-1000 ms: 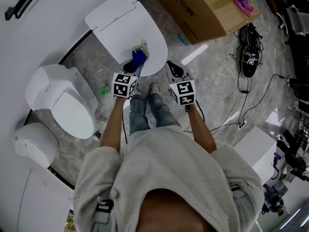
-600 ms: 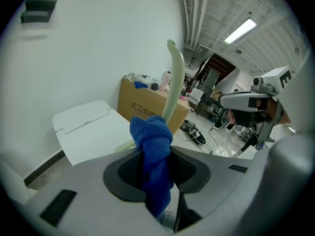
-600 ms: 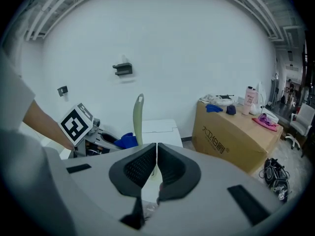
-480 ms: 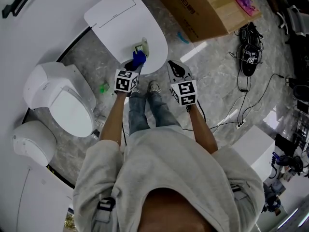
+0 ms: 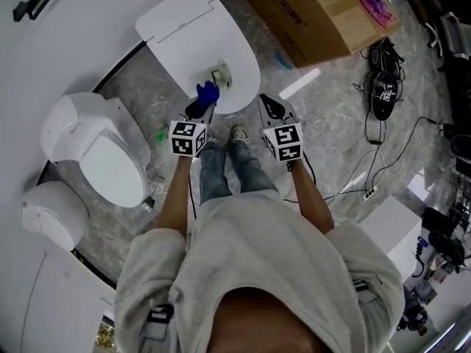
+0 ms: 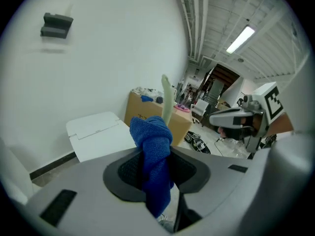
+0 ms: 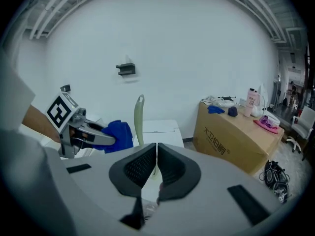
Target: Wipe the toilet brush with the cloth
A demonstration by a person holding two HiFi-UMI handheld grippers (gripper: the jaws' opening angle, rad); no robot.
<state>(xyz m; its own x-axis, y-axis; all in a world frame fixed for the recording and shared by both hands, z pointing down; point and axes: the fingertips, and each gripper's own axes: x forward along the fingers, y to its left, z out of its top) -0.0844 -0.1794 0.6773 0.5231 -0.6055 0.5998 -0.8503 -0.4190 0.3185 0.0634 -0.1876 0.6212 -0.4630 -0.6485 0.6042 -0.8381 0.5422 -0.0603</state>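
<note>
Pinching the cloth (image 6: 155, 151), the left gripper (image 5: 197, 109) is hovering beside the toilet brush (image 7: 139, 117); the right gripper (image 7: 155, 166) is idling, jaws pressed together, seemingly empty. Next: pressing cloth against handle.

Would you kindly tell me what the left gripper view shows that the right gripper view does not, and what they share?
Only the left gripper view shows the blue cloth close up, clamped in the left gripper's jaws. Only the right gripper view shows the right gripper's jaws shut together, empty. Both show the pale green brush handle, the white toilet lid, the cardboard box and the black wall bracket.
</note>
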